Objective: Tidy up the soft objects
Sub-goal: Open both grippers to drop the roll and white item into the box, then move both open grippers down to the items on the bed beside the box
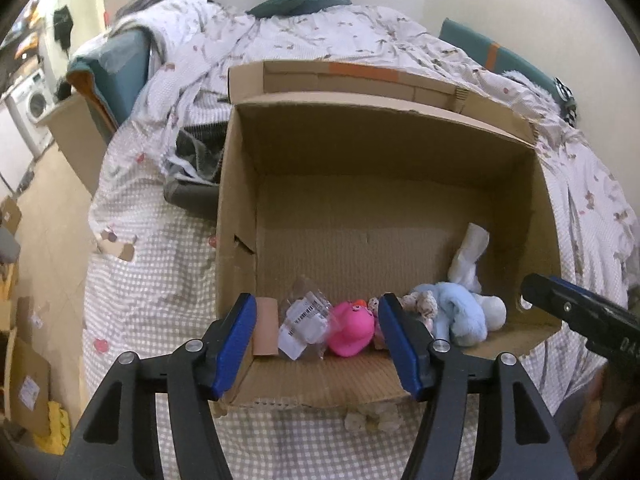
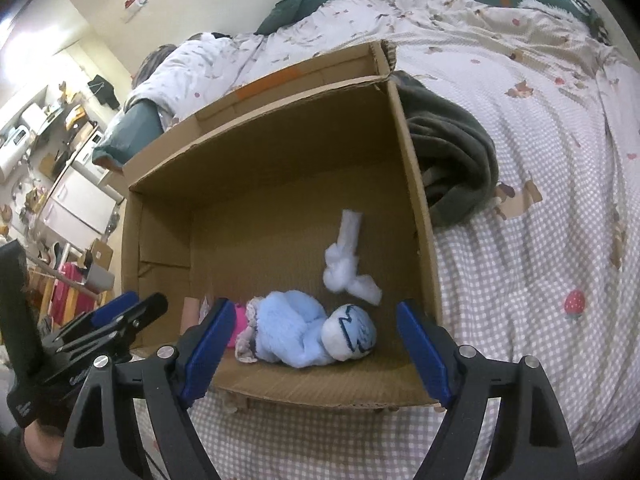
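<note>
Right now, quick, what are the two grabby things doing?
Left gripper: open, holding nothing, above the brown cardboard box.
Right gripper: open, holding nothing.

Both wrist cameras are looking steeply down along their own fingers, from close above the near rim of an open cardboard box (image 1: 240, 184) lying on a bed (image 1: 152, 264). The left wrist view is facing in from the box's left half, the right wrist view from its right half. Both are sharing the box floor, the light blue plush (image 2: 288, 328) and the knotted white cloth (image 2: 344, 268), and each is catching the other gripper at its edge
</note>
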Demonstrator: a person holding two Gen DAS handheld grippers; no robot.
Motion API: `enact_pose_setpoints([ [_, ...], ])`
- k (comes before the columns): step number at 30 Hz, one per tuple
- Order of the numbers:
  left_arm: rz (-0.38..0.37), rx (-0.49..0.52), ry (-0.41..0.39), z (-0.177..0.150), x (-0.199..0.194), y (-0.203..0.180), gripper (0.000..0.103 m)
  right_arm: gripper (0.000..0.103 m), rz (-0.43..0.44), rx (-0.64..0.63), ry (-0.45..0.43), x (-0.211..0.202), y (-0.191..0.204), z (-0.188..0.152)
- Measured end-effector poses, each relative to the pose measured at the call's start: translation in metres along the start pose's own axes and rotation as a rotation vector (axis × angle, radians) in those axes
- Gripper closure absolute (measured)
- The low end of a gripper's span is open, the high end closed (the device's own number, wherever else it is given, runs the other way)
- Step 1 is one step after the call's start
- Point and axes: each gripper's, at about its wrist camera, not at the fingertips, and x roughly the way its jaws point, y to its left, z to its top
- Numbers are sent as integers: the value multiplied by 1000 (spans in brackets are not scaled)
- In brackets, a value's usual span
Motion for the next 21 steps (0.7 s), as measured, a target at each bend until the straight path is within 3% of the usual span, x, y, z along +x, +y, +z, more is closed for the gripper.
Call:
enact_pose_setpoints([
  [7, 22, 10, -36, -4, -16, 4, 43, 15, -26, -18, -43, -9, 2, -4],
  [21, 55, 41, -52, -31, -38, 4, 43, 15, -17, -53, -20, -24, 10, -25],
])
